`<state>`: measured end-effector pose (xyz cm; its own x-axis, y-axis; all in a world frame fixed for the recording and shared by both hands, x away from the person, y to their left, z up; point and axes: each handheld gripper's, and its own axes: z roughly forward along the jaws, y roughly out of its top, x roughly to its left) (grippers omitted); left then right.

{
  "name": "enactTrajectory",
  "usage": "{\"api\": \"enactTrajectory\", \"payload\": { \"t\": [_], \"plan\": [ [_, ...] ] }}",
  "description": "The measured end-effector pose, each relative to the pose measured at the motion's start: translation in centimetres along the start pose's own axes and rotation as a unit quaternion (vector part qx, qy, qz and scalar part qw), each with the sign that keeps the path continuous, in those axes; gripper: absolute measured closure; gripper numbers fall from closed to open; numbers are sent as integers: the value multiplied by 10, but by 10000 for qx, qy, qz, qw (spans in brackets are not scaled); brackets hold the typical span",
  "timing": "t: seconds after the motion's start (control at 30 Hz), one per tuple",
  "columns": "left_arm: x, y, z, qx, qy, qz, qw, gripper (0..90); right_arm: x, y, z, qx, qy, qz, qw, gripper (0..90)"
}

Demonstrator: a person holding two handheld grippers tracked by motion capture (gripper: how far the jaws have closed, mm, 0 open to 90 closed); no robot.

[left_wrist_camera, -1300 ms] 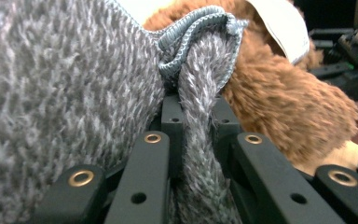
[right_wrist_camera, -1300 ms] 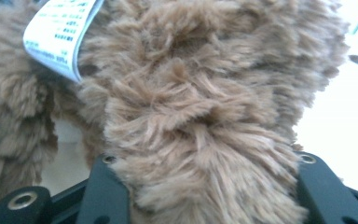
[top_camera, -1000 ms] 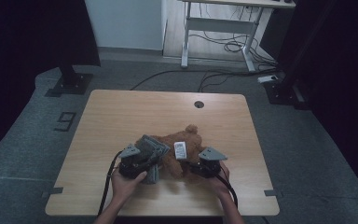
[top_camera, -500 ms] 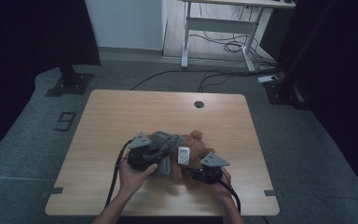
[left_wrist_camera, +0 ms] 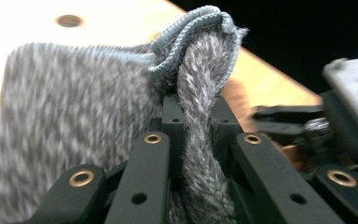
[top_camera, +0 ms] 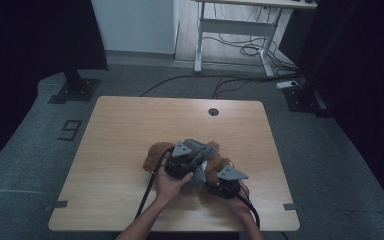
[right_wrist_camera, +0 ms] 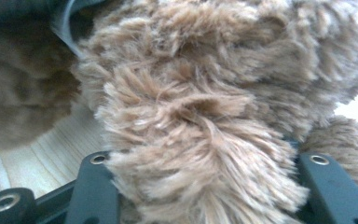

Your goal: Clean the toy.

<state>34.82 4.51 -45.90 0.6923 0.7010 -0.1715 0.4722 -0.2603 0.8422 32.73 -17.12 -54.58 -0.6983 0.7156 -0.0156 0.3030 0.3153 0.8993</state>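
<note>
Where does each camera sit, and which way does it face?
High view: above the table, facing forward and down; forearms and both grippers show.
Left gripper view: on the left gripper, along fingers shut on the grey knit.
Right gripper view: on the right gripper, gripping the bear.
All share the bear.

The high view is dim, with dark edges around the room, and the table [top_camera: 130,130] catches soft light from above. In the left gripper view the tabletop glares white and the grey knit [left_wrist_camera: 74,107] is blurred. The brown fur [right_wrist_camera: 191,116] is soft, too near for focus
</note>
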Motion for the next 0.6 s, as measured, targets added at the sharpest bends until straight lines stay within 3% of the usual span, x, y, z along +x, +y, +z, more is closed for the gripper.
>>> {"api": "enactTrajectory", "payload": {
  "t": [0.07, 0.13, 0.27, 0.37, 0.47, 0.6],
  "plan": [
    [11, -3, -10, 53, 155, -41, 9999, 801, -1, -1, 0, -3, 17, 6, 10000, 473],
    [30, -10, -25, 67, 441, -113, 9989, 801, -1, -1, -1, 7, 27, -5, 10000, 475],
    [55, -22, -52, -151, 543, -360, 9978, 802, -2, -2, -1, 8, 55, 57, 10000, 480],
    [74, -29, -73, -250, 821, -476, 9952, 801, -2, -2, -1, 4, 50, 62, 10000, 480],
    [95, -40, -80, -53, 970, -690, 9929, 799, -3, -3, -1, -14, 68, 100, 9999, 480],
    [115, -69, -70, 441, 1056, -931, 9891, 798, -3, -3, -1, -13, 79, 96, 9999, 481]
  ]
}}
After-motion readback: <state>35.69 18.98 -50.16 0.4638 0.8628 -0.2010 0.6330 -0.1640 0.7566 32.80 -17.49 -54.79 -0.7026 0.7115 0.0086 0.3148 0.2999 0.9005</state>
